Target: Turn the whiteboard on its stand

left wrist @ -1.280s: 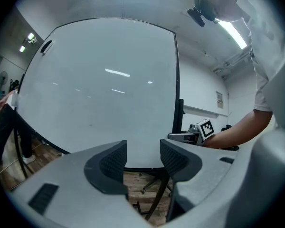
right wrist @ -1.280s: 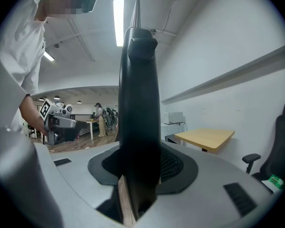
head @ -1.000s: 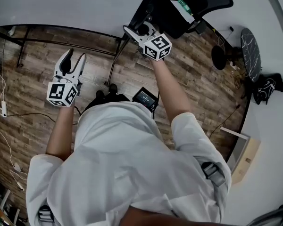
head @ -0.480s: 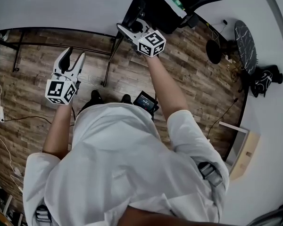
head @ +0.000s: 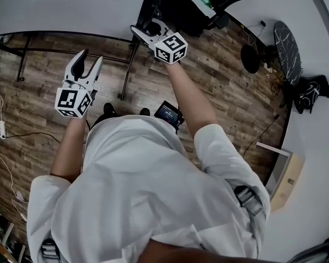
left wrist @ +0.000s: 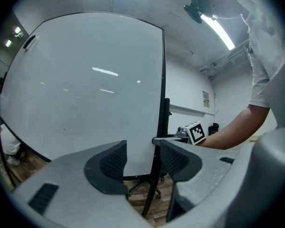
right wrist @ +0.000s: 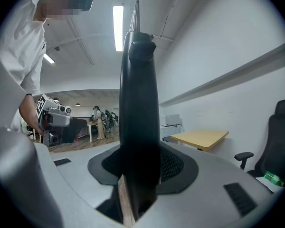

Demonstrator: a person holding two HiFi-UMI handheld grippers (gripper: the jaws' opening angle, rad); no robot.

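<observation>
Pinches the edge frame [right wrist: 138,80] of the whiteboard [left wrist: 85,80] with the right gripper [right wrist: 140,160]; holds left gripper [left wrist: 142,158] spread, empty. Looks large, stiff, slick-faced, probably heavy to swing: grip the frame.

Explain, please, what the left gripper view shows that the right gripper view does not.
Only the left gripper view shows the whiteboard face-on, broad and white, beyond the left gripper, whose jaws stand apart and grip nothing. Only the right gripper view shows the right gripper clamped on the board's black edge, plus a yellow table and a black office chair. Both show the whiteboard, the person's white sleeve and ceiling lights.
</observation>
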